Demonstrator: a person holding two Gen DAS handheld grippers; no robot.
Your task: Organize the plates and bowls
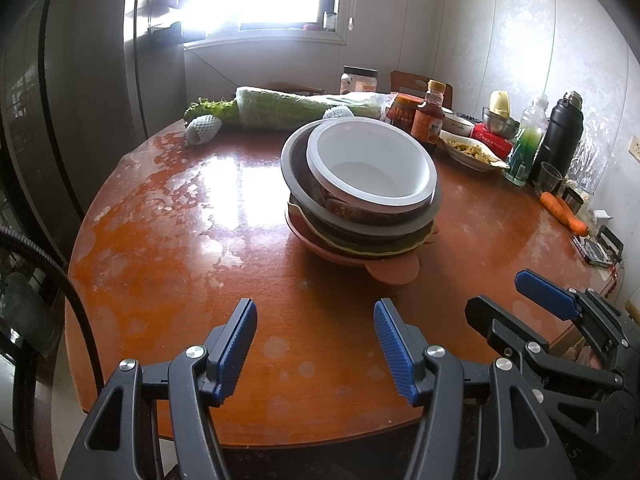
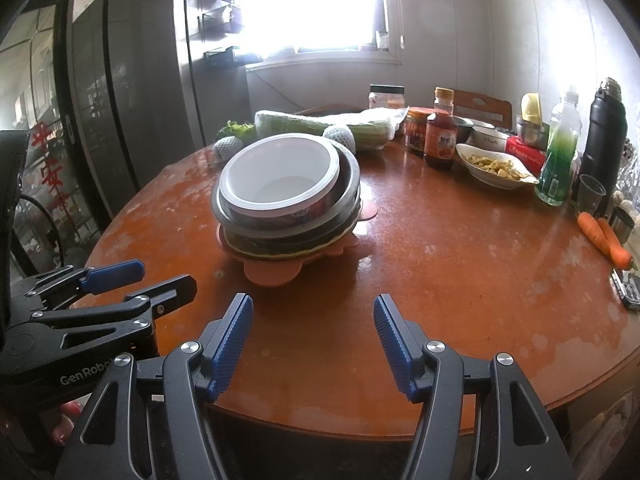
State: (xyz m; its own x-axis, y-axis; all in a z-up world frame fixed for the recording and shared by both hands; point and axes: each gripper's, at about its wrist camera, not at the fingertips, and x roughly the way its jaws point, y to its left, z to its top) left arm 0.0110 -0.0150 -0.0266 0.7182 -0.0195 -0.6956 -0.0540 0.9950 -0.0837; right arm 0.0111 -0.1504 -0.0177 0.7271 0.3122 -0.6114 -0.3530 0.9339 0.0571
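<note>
A stack of dishes stands in the middle of the round orange-brown table (image 1: 180, 240). On top is a white bowl (image 1: 372, 164) inside a grey metal bowl (image 1: 296, 152), over darker plates and a pink eared plate (image 1: 394, 270) at the bottom. The stack also shows in the right wrist view: white bowl (image 2: 280, 176), pink plate (image 2: 272, 272). My left gripper (image 1: 315, 346) is open and empty, near the table's front edge, short of the stack. My right gripper (image 2: 314, 344) is open and empty, beside the left one (image 2: 140, 280); it also shows in the left wrist view (image 1: 504, 304).
Wrapped greens (image 1: 288, 110) lie at the table's back. At back right stand a sauce bottle (image 1: 430, 118), a jar (image 1: 358, 80), a dish of food (image 1: 470, 152), a green bottle (image 1: 526, 144), a black flask (image 1: 560, 136) and carrots (image 1: 564, 210). A dark cabinet (image 1: 60, 100) is left.
</note>
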